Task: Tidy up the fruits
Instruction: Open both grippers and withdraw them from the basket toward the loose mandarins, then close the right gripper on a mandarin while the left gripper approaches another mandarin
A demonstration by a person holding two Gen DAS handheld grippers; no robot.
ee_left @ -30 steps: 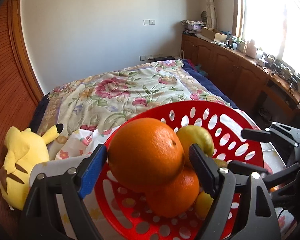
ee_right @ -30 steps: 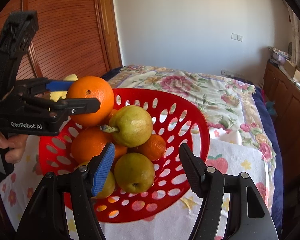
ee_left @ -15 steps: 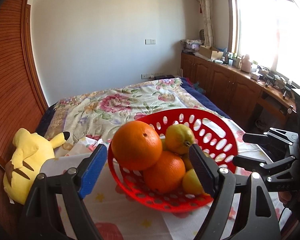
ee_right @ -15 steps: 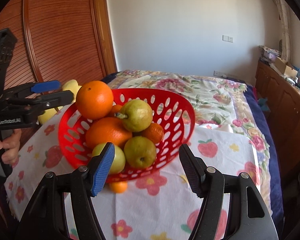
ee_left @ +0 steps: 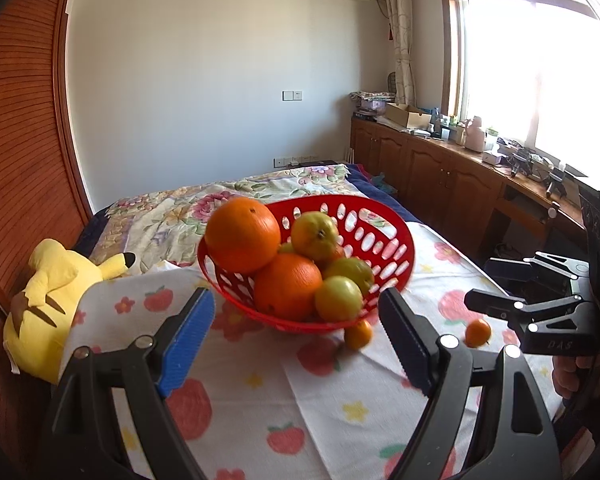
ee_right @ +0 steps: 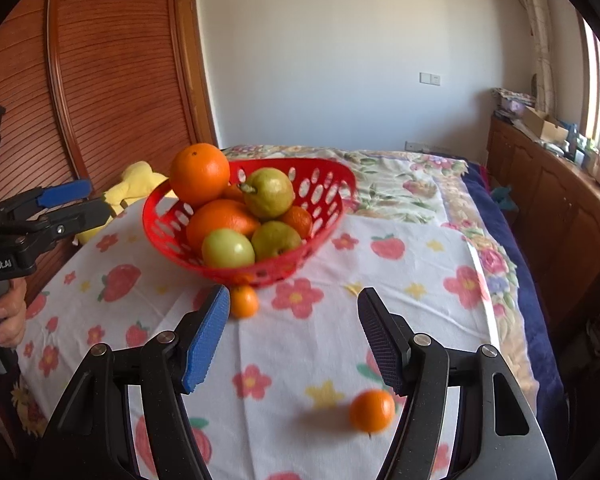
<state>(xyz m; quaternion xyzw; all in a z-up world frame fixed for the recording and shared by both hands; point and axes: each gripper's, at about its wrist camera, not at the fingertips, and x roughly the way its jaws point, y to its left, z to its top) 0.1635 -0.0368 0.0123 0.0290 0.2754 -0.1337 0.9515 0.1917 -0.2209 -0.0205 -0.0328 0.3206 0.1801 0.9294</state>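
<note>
The left gripper [ee_right: 82,200] carries white lettering on its black body that reads "enRobot.AI" in the right wrist view, the first letters cut off by the frame edge. The right gripper [ee_left: 488,284], seen from the left wrist camera, shows embossed letters that look like "DAS" on its side, too faint to be sure of.

A red perforated fruit basket [ee_right: 320,184] sits tilted on a white cloth [ee_right: 380,300] printed with strawberries and flowers, spread over a floral bedspread [ee_right: 400,184] on the bed. It holds a heap of fruit: a large orange [ee_right: 199,174] on top at the left rim, a second orange [ee_right: 220,224] under it, a stemmed pear [ee_right: 269,192], two green-yellow pears [ee_right: 228,249] in front, and a tangerine [ee_right: 298,220] at the back.

Both grippers stand open with nothing between the jaws. The basket lies ahead of each and apart from the fingertips, slightly left of centre in the right wrist view. A small tangerine [ee_right: 244,301] lies on the cloth just below the basket's near wall, close to the right gripper's blue pad [ee_right: 206,340]. Another loose tangerine [ee_right: 372,411] lies on the cloth nearer the camera, between the right gripper's fingers and next to the black one, not touched by the pads.

A yellow plush toy [ee_left: 48,304] lies at the bed's left edge, beside the wooden headboard [ee_left: 24,160]
</note>
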